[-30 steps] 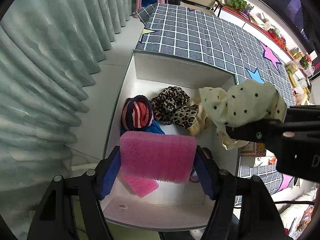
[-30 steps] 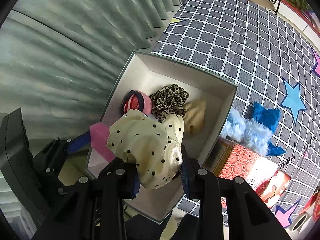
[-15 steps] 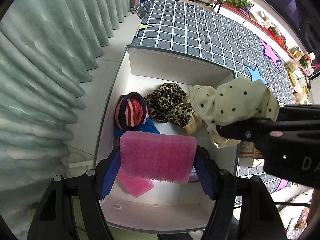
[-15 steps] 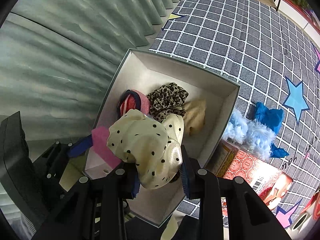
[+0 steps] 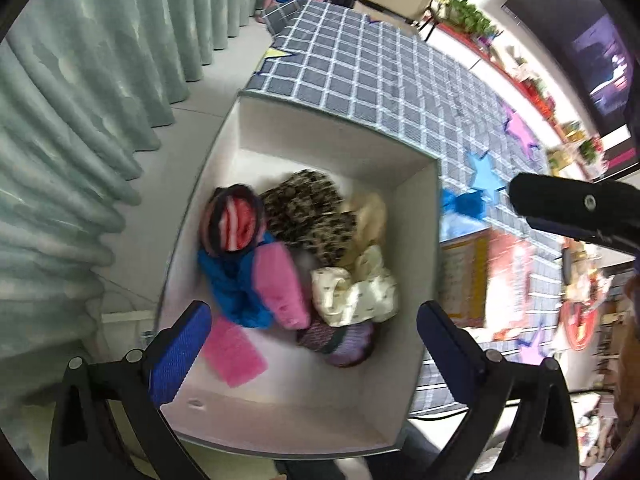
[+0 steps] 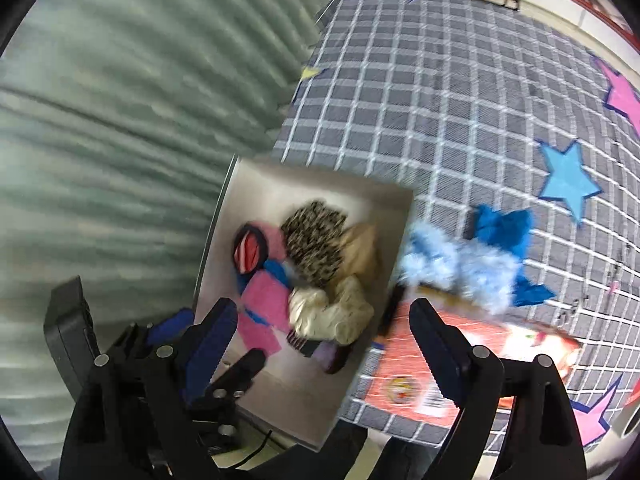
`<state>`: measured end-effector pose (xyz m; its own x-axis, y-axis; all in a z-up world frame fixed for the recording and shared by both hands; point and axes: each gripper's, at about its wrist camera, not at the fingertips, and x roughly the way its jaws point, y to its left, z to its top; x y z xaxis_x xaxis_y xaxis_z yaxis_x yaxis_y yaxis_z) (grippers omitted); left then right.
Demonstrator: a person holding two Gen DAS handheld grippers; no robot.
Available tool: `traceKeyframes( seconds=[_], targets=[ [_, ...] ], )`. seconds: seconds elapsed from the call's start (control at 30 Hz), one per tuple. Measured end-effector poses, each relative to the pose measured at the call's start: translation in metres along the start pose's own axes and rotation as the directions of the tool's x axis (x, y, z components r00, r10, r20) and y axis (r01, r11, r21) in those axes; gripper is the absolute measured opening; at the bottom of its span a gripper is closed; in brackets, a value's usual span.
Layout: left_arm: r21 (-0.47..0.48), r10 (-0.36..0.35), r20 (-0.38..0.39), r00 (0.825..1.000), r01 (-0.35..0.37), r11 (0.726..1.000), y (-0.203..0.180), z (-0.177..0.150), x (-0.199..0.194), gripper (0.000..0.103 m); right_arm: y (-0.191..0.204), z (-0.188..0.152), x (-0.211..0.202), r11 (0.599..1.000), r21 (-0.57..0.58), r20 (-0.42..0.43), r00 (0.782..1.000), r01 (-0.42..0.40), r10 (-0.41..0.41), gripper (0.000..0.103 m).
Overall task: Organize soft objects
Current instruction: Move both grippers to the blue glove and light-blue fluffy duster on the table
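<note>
The jaws of the left gripper (image 5: 312, 344) and the right gripper (image 6: 324, 332) have just been opening and are seen spread wide, with nothing between them. Below, the pink sponge (image 5: 280, 288) and the dotted cream cloth (image 5: 356, 288) are found lying inside the white box (image 5: 332, 148), beside a leopard-print cloth (image 5: 308, 212).

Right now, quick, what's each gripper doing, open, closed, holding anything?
Left gripper: open, jaws just widened, empty, pink sponge dropped in box.
Right gripper: open, jaws just widened, empty, polka-dot cloth in box.
</note>
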<state>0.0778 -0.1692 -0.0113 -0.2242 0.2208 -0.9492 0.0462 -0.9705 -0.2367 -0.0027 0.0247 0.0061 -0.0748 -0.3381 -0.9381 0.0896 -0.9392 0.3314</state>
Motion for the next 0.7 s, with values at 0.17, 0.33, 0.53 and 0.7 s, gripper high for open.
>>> traceKeyframes(
  seconds=[0.17, 0.33, 0.53, 0.7],
  targets=[
    [0.010, 0.004, -0.002, 1.000, -0.004, 1.000, -0.013, 0.010, 0.000, 0.103, -0.064, 0.011, -0.028, 0.988, 0.132, 0.063, 0.995, 0.074, -0.083, 0.103],
    [0.022, 0.016, -0.038, 0.999, -0.015, 1.000, -0.026, 0.011, 0.003, 0.103, -0.142, 0.012, -0.009, 0.943, 0.308, -0.019, 0.992, 0.125, -0.126, 0.103],
    [0.034, 0.053, -0.085, 0.995, -0.050, 0.998, -0.041, 0.009, 0.009, 0.103, -0.180, 0.015, 0.043, 0.931, 0.345, -0.144, 0.987, 0.121, -0.075, 0.103],
    [0.037, 0.092, -0.112, 0.989, -0.088, 0.995, -0.054, 0.009, 0.013, 0.103, -0.172, 0.028, 0.089, 0.962, 0.268, -0.227, 0.974, 0.055, 0.007, 0.103]
  ],
)
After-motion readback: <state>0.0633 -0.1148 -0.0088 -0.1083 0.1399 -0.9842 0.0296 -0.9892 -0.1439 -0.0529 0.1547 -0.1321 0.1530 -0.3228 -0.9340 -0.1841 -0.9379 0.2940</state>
